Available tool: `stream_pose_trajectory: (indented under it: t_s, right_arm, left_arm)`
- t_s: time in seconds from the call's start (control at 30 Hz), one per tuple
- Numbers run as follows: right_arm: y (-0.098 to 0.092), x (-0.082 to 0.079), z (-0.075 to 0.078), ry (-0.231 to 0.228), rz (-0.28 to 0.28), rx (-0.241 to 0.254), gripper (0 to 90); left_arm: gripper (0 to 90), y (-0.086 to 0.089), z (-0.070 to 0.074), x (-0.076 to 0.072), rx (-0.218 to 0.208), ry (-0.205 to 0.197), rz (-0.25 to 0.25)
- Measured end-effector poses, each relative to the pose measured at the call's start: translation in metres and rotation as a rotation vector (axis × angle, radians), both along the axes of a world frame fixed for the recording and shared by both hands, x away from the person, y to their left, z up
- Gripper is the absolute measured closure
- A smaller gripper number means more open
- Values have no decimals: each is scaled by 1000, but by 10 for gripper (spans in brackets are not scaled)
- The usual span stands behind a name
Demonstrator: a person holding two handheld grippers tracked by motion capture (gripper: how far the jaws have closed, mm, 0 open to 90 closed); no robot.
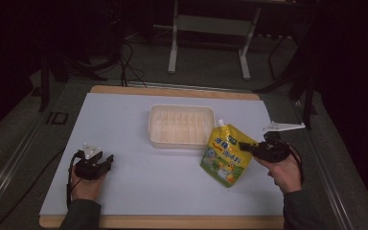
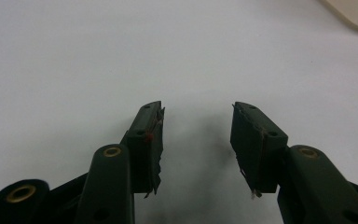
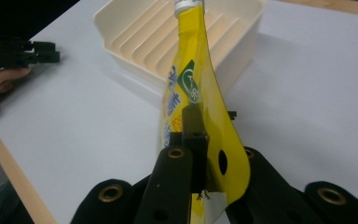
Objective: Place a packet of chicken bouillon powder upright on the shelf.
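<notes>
Carrying the yellow spouted pouch (image 1: 227, 154) toward the ridged cream tray (image 1: 182, 125)
Your right gripper (image 1: 247, 148) pinches its edge, just beside the tray; next, lift it over the rim while your left gripper (image 2: 198, 140) rests open, empty

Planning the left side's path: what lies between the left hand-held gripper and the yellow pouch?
Nothing: the high view shows bare white tabletop between the left hand-held gripper and the yellow pouch. The ribbed tray sits farther back, off that line.

White surface (image 1: 124, 182) w/ wood edge; cream ribbed tray (image 1: 181, 141) at centre-back; metal frame legs (image 1: 172, 57) on floor behind.
</notes>
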State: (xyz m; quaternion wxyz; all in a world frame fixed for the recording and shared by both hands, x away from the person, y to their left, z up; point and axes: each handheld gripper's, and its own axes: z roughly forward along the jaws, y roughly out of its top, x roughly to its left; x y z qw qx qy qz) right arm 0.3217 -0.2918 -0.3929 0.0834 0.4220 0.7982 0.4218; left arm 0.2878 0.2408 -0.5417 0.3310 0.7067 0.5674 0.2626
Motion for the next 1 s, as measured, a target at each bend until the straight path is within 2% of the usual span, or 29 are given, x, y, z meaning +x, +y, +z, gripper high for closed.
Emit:
stream_pose_trajectory:
  t_s: [0.27,0.5,0.6,0.77,0.87,1.0]
  right_arm:
    - [-26,-9,10,-25,-52,6,900]
    - [-29,-14,9,7,-5,-24,899]
    - [-31,-15,8,27,8,-40,871]
    - [-36,-16,2,60,7,-56,841]
    - [-35,-14,-5,95,16,-73,823]
    - [-35,-13,-10,113,19,-67,819]
  left_arm:
    - [531,0,0,0,6,0,0]
    - [530,0,0,0,8,-1,0]
    - [529,0,0,0,8,2,-3]
    - [529,-1,0,0,10,-1,-2]
    - [529,-1,0,0,11,-1,-2]
    - [529,-1,0,0,12,0,-2]
